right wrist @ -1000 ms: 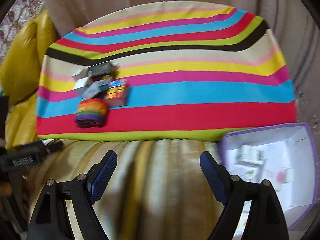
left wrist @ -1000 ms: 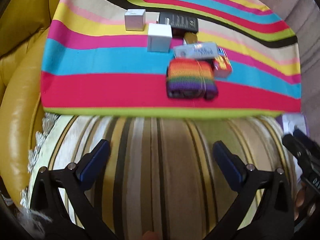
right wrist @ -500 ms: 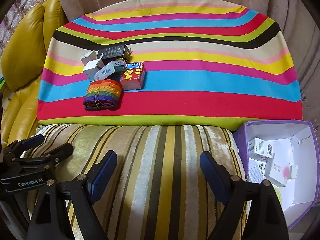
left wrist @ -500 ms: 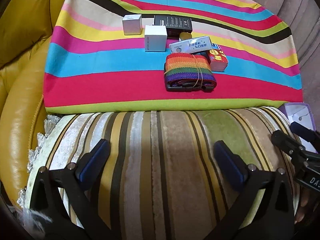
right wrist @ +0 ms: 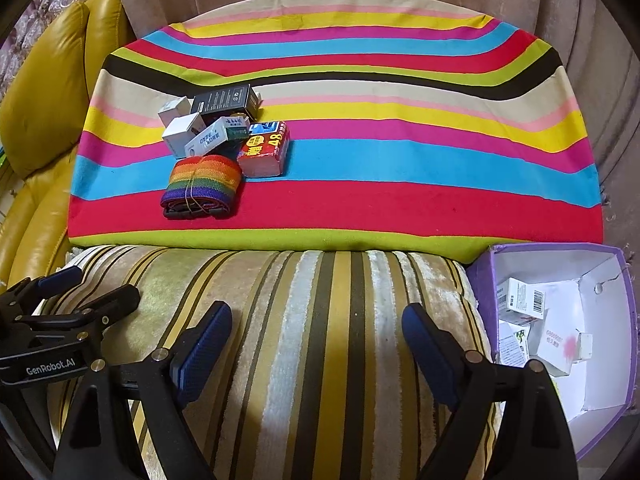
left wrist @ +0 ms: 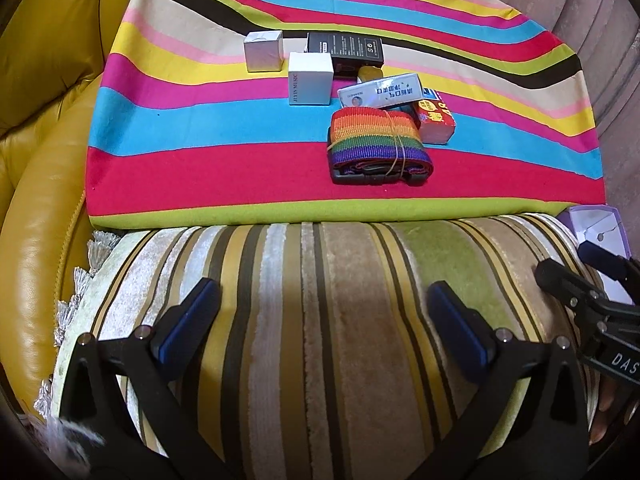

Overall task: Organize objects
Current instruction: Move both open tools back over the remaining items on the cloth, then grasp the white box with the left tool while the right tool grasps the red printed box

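Rainbow-striped strap [left wrist: 378, 136], rolled flat and bound with a thin yellow elastic, black buckle poking out underneath; lying on the red band of a bright striped cushion [right wrist: 400, 204]. Just behind it, touching or overlapping: red box [right wrist: 266, 148] printed with "48", long white box [left wrist: 380, 92] with blue print leaning across, black box [left wrist: 346, 46] flat at the back, white cube box [left wrist: 310, 78] and silver cube box [left wrist: 263, 50] to the left. Purple-rimmed open box [right wrist: 628, 320] at the near right, white inside, already carrying several small white cartons. Left gripper [left wrist: 320, 318] with fingers spread wide, nothing between, above a velvety striped bolster [right wrist: 320, 320]. Right gripper [right wrist: 318, 342] likewise empty, fingers opening a little further.
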The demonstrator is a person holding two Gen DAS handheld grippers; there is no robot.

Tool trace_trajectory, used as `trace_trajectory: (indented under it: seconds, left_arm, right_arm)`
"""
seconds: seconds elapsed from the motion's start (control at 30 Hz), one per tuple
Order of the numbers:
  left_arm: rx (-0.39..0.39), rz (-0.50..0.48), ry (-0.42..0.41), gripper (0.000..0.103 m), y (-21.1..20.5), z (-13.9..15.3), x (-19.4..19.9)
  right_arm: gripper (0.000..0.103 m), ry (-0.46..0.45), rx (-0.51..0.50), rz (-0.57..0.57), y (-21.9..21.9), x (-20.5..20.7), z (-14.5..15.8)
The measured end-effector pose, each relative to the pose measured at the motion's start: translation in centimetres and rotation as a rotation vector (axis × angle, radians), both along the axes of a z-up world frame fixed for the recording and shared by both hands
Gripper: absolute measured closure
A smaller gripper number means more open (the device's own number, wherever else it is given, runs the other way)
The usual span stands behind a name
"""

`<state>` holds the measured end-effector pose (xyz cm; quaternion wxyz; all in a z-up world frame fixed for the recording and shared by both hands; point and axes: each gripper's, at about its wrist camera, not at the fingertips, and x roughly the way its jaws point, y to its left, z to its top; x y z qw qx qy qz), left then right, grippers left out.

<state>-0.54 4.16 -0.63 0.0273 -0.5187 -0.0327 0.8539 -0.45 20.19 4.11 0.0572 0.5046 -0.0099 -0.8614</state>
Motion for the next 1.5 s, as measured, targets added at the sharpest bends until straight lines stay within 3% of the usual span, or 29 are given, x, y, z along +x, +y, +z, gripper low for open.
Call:
trace_trajectory:
  seconds: [0.23, 0.37, 0.43, 0.57, 0.7, 0.9, 1.03, 1.2, 1.37, 1.5]
  left_arm:
    - [-0.076, -0.042, -0.020, 0.000, 1.2, -0.4, -1.6]
    - [-0.006, -0.144, -0.040, 0.000, -0.1, -0.5, -3.1]
    - [-0.030, -0.092, -0.017, 0.000, -0.9, -0.1, -3.6]
    - [-0.112, -0.007, 0.112, 0.000, -2.7, 2.1, -6.0]
    - [-0.072, 0.080, 0.167, 0.000, -5.1, 2.8, -9.5]
    - [-0.001, 0.091, 0.179, 0.002, -6.9, 2.1, -13.1]
    - [0.045, 0.086, 0.186, 0.010, -7.7, 2.2, -15.3]
    - [0.021, 0.059, 0.186, 0.010, -7.2, 1.9, -18.6]
    - [-0.011, 0.067, 0.162, 0.018, -7.4, 0.5, -21.4]
    - [0.015, 0.077, 0.130, 0.027, -7.9, -0.9, -23.1]
  right_arm:
    - [0.015, -0.009, 0.002, -0.005, -0.2, -1.0, -0.2]
    - [0.015, -0.013, -0.020, -0.014, -0.1, -2.0, -0.3]
    - [0.015, -0.015, -0.031, -0.023, -0.1, -2.8, -0.4]
    - [0.015, -0.008, -0.019, -0.022, -0.6, -4.8, -0.5]
    - [0.015, 0.027, 0.013, 0.001, -1.7, -6.9, -0.2]
    - [0.015, 0.026, 0.005, 0.018, -2.8, -10.3, -0.7]
    - [0.015, 0.031, 0.006, 0.041, -4.0, -11.7, -1.0]
    - [0.015, 0.019, 0.007, 0.036, -4.8, -13.6, -1.7]
    - [0.015, 0.013, 0.023, 0.020, -5.2, -14.9, -2.5]
    - [0.015, 0.006, 0.030, 0.018, -5.5, -15.4, -3.0]
